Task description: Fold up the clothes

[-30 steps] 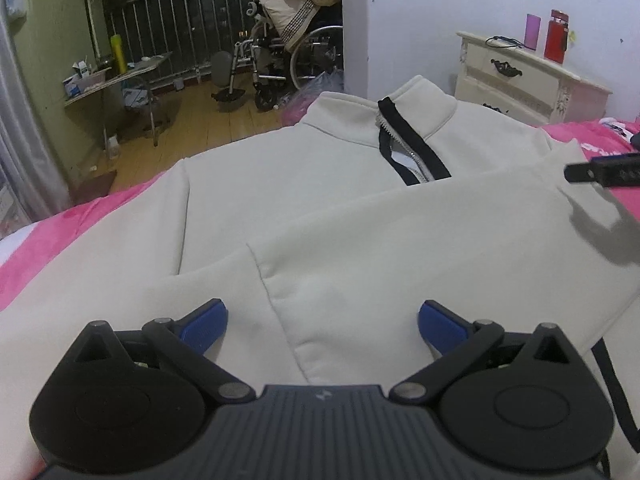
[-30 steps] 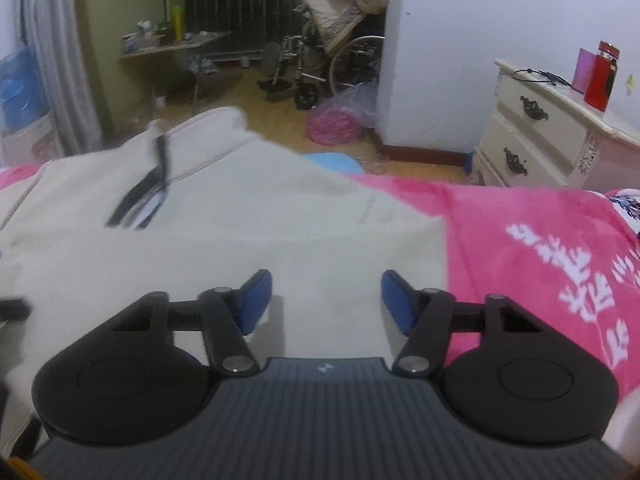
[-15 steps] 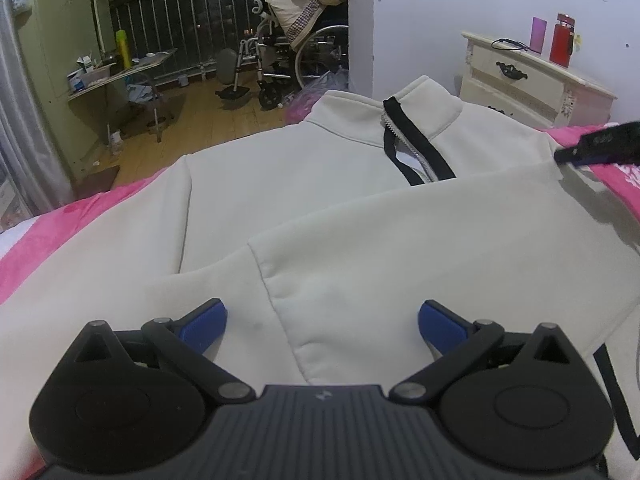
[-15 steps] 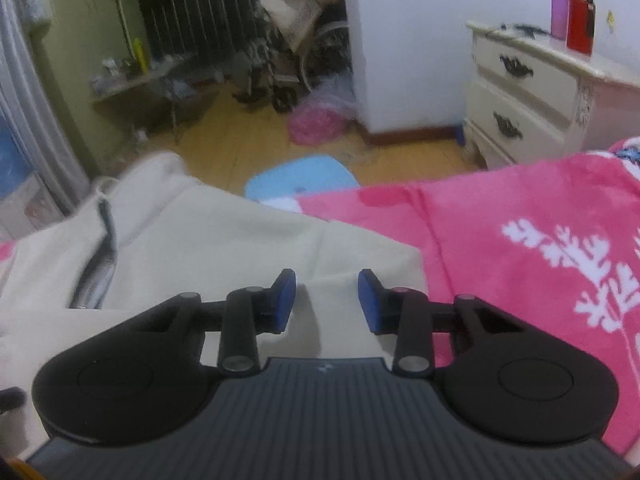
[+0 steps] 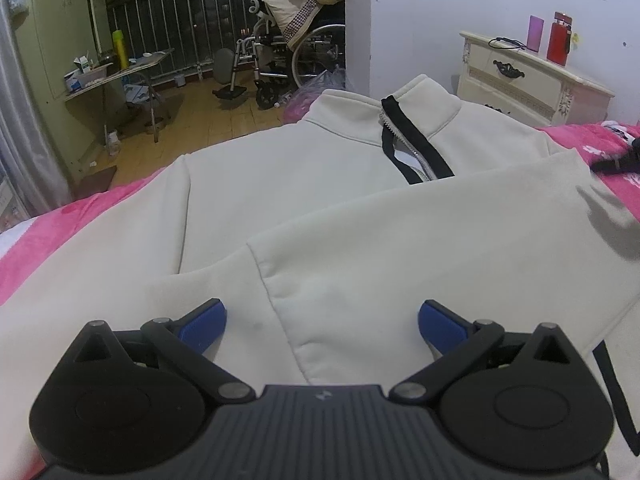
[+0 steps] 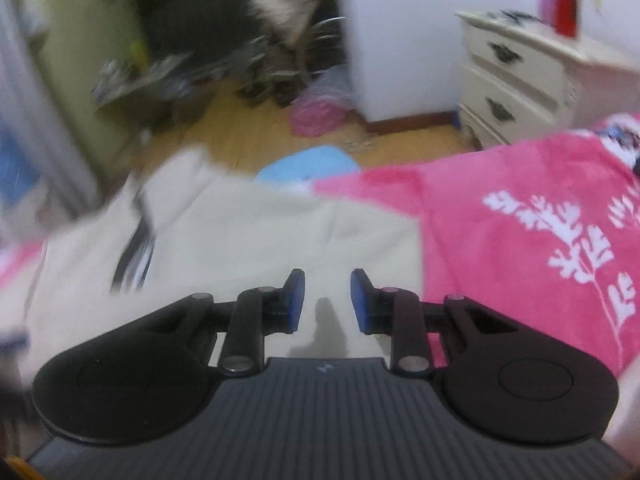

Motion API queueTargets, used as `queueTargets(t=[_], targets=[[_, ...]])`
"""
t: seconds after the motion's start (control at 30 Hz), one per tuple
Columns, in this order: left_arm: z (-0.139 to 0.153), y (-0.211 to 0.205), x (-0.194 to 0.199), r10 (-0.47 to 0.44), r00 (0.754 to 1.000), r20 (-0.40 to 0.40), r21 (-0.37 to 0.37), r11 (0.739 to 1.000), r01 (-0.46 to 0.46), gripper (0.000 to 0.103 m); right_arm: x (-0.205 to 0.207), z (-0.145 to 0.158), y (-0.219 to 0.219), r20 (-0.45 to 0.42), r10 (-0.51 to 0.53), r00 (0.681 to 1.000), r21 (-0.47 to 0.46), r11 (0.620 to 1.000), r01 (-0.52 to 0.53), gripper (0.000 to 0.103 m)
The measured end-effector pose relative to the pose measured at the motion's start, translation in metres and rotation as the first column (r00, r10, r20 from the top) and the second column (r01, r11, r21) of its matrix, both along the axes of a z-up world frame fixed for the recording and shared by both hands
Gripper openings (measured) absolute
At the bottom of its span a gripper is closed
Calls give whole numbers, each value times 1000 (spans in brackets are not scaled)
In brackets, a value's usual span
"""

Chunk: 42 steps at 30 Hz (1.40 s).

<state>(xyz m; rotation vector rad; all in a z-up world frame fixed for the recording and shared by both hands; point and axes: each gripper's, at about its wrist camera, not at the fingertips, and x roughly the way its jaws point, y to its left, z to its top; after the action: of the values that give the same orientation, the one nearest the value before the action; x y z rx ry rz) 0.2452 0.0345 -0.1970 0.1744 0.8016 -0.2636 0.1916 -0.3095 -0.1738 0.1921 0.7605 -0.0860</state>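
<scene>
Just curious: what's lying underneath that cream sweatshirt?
A pink blanket with white leaf print shows around the cream sweatshirt. Whatever lies directly beneath the sweatshirt is covered.

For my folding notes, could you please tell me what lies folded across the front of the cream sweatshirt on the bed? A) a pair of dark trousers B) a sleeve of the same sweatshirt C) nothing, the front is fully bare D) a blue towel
B: in the left wrist view a cream sleeve crosses the sweatshirt below its zip collar, ending in a cuff near the camera.
</scene>
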Motion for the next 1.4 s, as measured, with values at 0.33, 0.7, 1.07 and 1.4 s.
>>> queueTargets(t=[0.33,0.7,1.07,1.4], targets=[[2,1,3,0,1000,-13,-14,1000,0,103,-24,14,36,12,129,992,-82,988,-128,26],[40,51,-9,164,987,3,-185,970,-160,103,-23,0,111,52,371,927,-88,926,-366,26],[66,182,-72,628,779,-1,-248,754,-608,103,-18,-25,129,-11,413,911,-100,906,-412,27],[74,282,-128,957,285,60,-254,291,-923,102,-18,-27,133,-13,405,914,-108,908,-404,27]])
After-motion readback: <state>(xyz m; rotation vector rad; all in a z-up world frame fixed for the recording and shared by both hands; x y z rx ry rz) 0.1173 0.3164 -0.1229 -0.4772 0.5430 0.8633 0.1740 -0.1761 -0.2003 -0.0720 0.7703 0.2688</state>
